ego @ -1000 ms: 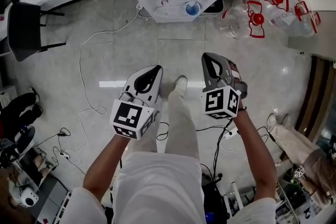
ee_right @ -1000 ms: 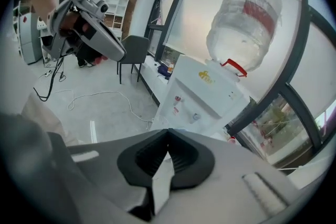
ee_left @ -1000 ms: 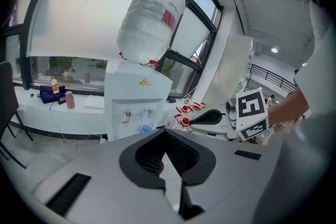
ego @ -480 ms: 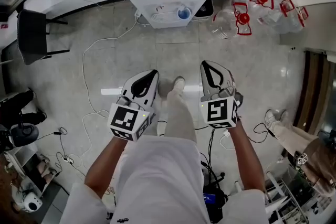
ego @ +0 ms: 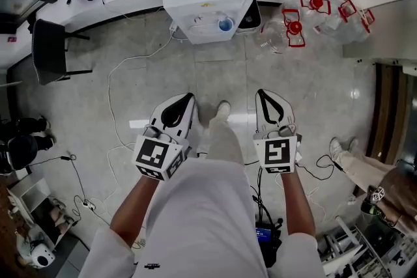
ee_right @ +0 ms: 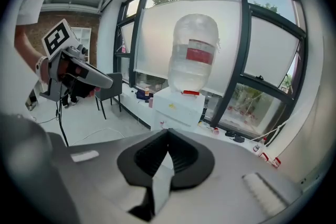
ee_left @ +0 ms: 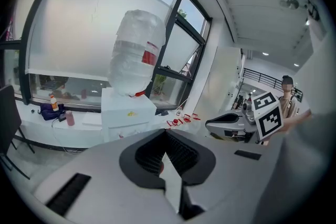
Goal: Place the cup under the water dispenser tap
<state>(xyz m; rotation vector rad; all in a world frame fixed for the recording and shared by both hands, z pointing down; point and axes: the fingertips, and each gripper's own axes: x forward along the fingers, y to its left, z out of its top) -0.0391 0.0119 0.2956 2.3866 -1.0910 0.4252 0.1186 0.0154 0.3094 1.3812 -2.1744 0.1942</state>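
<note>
White cable (ego: 109, 101), chair (ego: 47, 52), btls (ego: 293, 29) by water dispenser (ego: 205, 3)

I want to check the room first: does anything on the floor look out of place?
Yes. Clear water bottles with red handles lie tipped on the floor right of the water dispenser, and a white cable snakes loose across it.
</note>
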